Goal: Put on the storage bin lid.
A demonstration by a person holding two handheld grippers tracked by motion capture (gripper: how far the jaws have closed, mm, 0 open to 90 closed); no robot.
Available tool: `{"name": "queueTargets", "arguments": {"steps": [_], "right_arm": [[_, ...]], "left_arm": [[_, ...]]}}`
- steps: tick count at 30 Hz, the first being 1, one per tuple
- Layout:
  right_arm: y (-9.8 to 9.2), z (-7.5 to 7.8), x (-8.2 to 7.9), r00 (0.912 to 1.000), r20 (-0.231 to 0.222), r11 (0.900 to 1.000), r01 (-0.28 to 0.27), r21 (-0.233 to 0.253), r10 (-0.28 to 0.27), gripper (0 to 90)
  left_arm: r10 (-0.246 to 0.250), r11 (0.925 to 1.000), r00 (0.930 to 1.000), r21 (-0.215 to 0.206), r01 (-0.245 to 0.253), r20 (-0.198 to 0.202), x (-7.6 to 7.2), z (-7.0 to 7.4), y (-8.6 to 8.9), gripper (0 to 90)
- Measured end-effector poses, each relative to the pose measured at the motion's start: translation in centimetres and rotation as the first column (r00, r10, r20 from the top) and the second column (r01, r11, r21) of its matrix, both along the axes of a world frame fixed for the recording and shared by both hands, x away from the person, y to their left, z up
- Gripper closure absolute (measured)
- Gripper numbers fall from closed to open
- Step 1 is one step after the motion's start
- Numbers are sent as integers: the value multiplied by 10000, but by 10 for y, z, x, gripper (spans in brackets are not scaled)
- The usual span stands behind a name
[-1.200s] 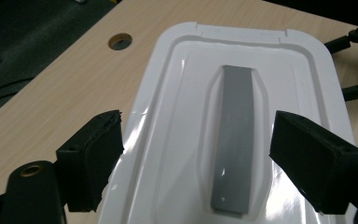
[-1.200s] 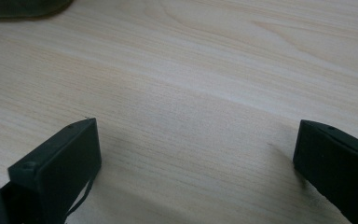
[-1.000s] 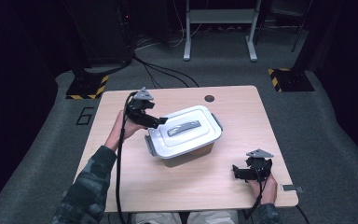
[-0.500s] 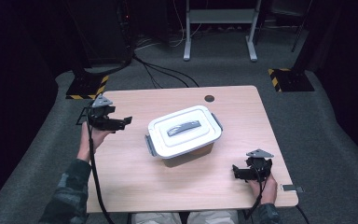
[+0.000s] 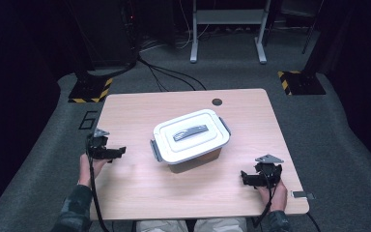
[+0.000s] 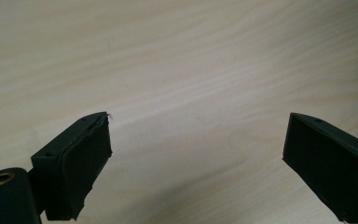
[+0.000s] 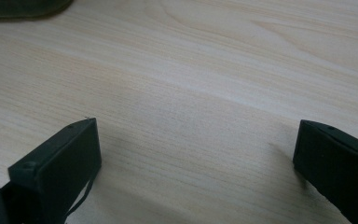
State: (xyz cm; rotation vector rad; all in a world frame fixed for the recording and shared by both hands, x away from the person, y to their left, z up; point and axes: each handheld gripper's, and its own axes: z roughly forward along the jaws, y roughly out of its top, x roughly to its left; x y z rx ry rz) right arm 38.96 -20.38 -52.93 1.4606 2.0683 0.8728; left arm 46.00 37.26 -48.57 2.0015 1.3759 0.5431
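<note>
Centrally on the table sits a box, a rectangular container with a white lid and a paler, translucent body whose front wall looks beige. The lid is closed, with rounded corners and a raised rim. A grey handle lies flat in a recess along the middle of the lid. Grey clips sit at the two short ends, one at the near left and one at the far right.

The box's long axis runs from near left to far right, tilted slightly against the table's front edge, so its right end points a little away from the person. The handle follows the same line. The box stands flat, upright, with bare wood all around it.

Left of the box, near the table's left edge, the left gripper is held in the person's left hand, its jaws pointing right towards the box but well apart from it. In the left gripper view its jaws stand wide apart over bare wood grain, with nothing between them.

At the near right, close to the front edge, the right gripper is held in the right hand, its jaws pointing left. It also lies well apart from the box. In the right gripper view its jaws stand wide apart, low over the wood, with nothing between them.

A small dark round hole sits in the tabletop beyond the box, near the far edge.
</note>
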Motion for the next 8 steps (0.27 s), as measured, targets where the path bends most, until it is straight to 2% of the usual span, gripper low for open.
{"name": "queueTargets", "arguments": {"steps": [5, 7, 8], "right_arm": [[0, 0, 0, 10000, -5, 10000, 0, 6, 0, 0], [0, 0, 0, 10000, -23, 10000, 1, 20, -1, 0], [0, 0, 0, 10000, -25, 10000, 4, 24, -4, 0]], "left_arm": [[217, 9995, 9990, -238, -226, -380, -5, -23, 4, 37], [214, 9976, 9972, -646, -260, -719, -3, -29, 7, 5], [285, 9969, 9964, -708, -342, -794, -3, -32, 7, 0]]}}
